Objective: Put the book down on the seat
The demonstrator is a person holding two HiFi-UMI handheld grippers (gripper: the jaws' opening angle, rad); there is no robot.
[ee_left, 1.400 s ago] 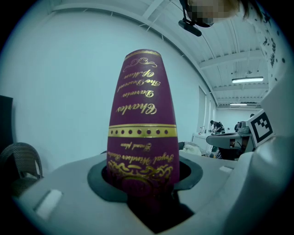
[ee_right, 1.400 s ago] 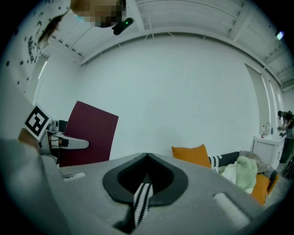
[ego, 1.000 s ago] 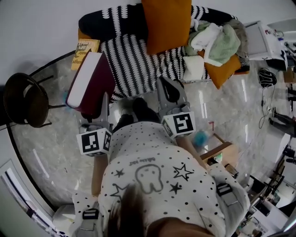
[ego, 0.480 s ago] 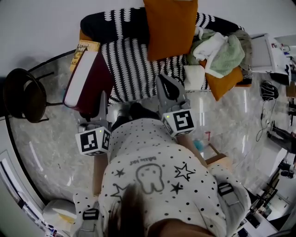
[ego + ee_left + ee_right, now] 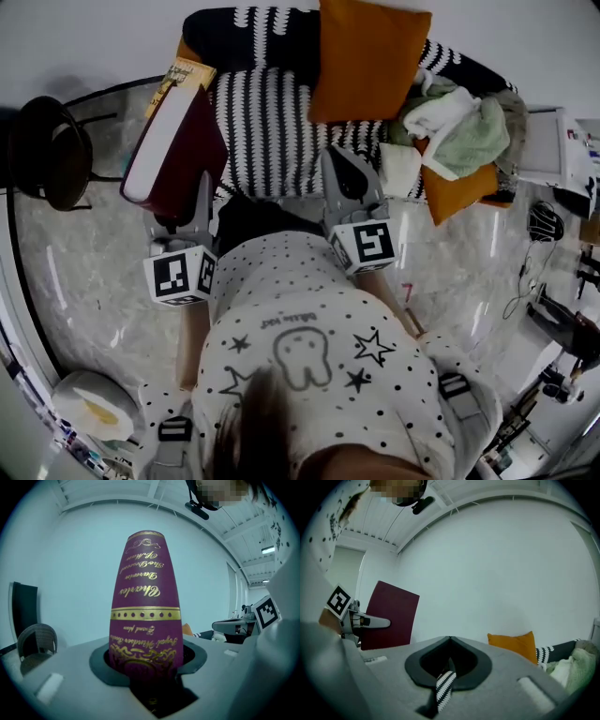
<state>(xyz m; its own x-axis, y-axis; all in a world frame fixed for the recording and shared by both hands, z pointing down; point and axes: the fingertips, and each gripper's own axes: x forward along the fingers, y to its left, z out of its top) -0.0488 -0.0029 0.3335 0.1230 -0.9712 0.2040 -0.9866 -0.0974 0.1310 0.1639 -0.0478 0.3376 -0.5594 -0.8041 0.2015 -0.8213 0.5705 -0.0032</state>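
The left gripper is clamped on the lower end of a thick maroon hardback book with white page edges. In the left gripper view its gilt-lettered spine stands straight up out of the jaws and fills the gap between them.

In the head view the book sits in the upper left of the frame, raised and tilted. It overlaps the left edge of the seat's black-and-white striped knitted blanket, with a thin yellow book just above it.

The right gripper is at the centre of the frame, over the front edge of the blanket. Its jaws meet at the tips and hold nothing.

A square orange cushion leans at the back of the seat. A round black stool stands at far left.
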